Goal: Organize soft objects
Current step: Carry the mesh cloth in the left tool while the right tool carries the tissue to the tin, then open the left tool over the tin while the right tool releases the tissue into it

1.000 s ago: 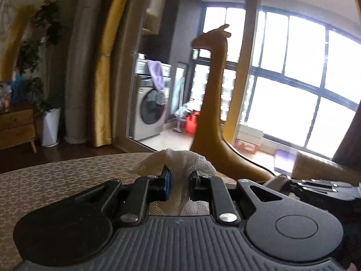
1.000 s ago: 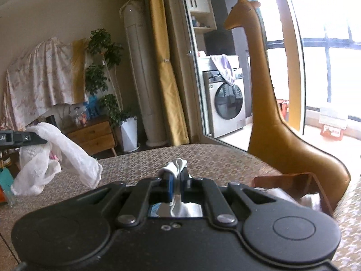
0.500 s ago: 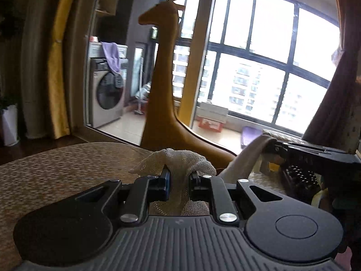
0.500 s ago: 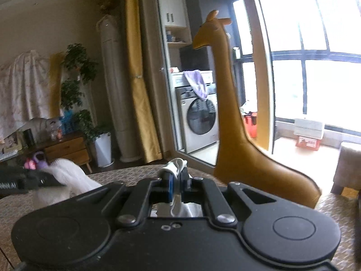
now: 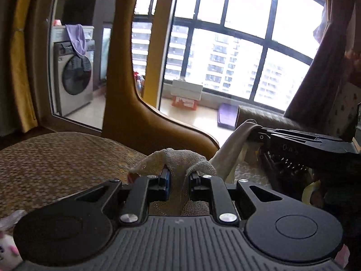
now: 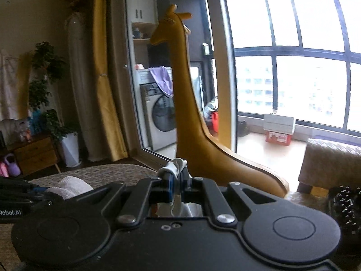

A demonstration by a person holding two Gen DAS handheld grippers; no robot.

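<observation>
My left gripper [image 5: 179, 177] is shut on a cream knitted cloth [image 5: 178, 158] that bulges over and hangs between its fingers. My right gripper [image 6: 177, 178] is shut on a thin white cloth [image 6: 174, 166] that pokes above the fingertips and hangs below. In the left wrist view the right gripper [image 5: 259, 135] comes in from the right with its beige-white cloth [image 5: 232, 144] draped down. In the right wrist view the left gripper [image 6: 33, 192] shows at the lower left with its cloth [image 6: 70, 186].
A patterned brown tablecloth [image 5: 56, 158] covers the table below. A tall tan giraffe figure [image 6: 189, 113] stands just beyond the table. A black studded object [image 6: 345, 205] sits at the right. A pink-and-white soft toy [image 5: 6, 246] lies at the lower left. A padded stool [image 6: 331, 164] stands near the window.
Both grippers have swung to the right with their cloths still held. The right gripper has come closer to the left one, and the brown box is out of the right wrist view.
</observation>
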